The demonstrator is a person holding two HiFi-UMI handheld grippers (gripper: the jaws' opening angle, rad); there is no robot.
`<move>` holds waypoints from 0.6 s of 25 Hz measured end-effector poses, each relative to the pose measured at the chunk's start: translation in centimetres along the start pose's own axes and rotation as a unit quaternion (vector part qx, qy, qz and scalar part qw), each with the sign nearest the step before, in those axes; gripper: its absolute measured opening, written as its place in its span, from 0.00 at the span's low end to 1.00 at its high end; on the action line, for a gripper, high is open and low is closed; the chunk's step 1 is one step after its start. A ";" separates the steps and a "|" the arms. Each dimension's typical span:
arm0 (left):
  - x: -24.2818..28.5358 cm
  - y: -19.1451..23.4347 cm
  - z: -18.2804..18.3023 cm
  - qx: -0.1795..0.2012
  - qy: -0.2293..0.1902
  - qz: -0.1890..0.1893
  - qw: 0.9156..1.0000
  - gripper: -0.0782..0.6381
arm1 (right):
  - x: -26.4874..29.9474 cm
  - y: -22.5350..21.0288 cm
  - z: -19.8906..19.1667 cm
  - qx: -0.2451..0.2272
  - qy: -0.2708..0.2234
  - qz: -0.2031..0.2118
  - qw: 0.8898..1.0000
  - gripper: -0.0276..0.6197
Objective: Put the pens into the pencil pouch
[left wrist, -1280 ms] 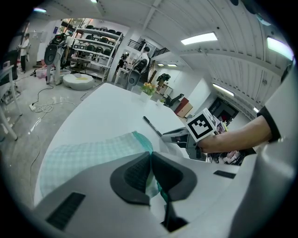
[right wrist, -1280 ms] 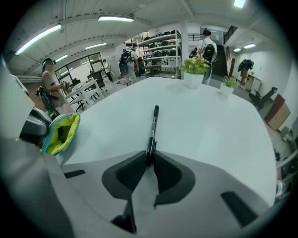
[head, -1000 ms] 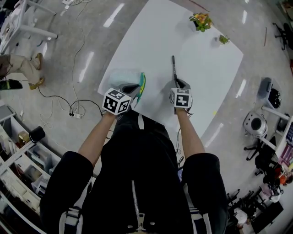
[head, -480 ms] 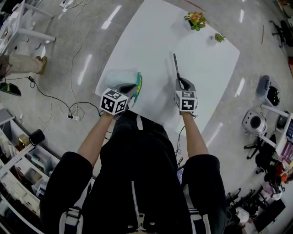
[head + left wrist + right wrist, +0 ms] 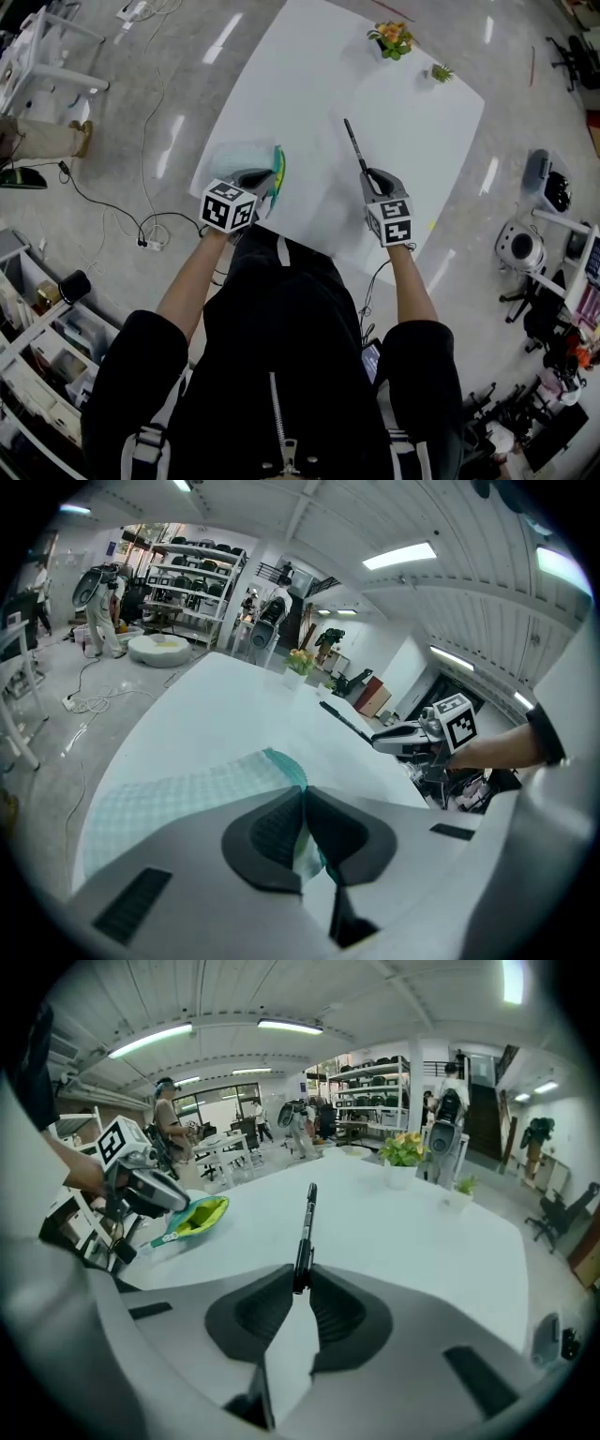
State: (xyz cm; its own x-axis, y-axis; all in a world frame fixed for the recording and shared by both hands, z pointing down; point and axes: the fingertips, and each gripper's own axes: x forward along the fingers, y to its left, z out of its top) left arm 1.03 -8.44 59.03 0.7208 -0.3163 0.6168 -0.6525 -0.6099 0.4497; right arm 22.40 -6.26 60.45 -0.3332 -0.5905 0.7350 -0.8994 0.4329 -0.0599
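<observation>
A black pen (image 5: 355, 147) sticks out forward from my right gripper (image 5: 377, 179), which is shut on its near end and holds it above the white table (image 5: 309, 94); the same pen (image 5: 304, 1232) points away in the right gripper view. At the table's near left edge my left gripper (image 5: 265, 185) is shut on the rim of the teal pencil pouch (image 5: 278, 172). That pouch (image 5: 194, 1217) shows a yellow-green inside and an open mouth in the right gripper view. In the left gripper view the pouch's checked fabric (image 5: 187, 794) spreads to the left of the jaws.
Two small potted plants (image 5: 391, 38) (image 5: 440, 72) stand at the table's far edge. Cables and a power strip (image 5: 150, 243) lie on the floor to the left. Shelves (image 5: 42, 347) and office chairs (image 5: 521, 251) ring the table.
My right gripper has risen with the pen and rolled, so the pen's tip now leans to the left. The left gripper and the pouch have stayed put.
</observation>
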 end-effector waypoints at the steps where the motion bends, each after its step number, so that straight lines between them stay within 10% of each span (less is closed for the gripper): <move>1: 0.0 0.0 0.0 0.000 0.000 0.000 1.000 0.16 | -0.2 0.5 -0.1 -0.009 0.004 0.010 1.000 0.14; 15: 0.2 0.1 0.2 -0.003 -0.001 0.004 1.000 0.16 | -0.8 7.8 -0.8 -0.137 0.039 0.147 0.979 0.14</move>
State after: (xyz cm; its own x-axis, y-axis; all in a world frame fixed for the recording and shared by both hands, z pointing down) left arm 1.11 -8.69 59.09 0.7161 -0.3220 0.6192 -0.6592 -0.6036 0.4485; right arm 15.88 -1.89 59.96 -0.5345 -0.3629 0.7633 -0.6547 0.7489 -0.1023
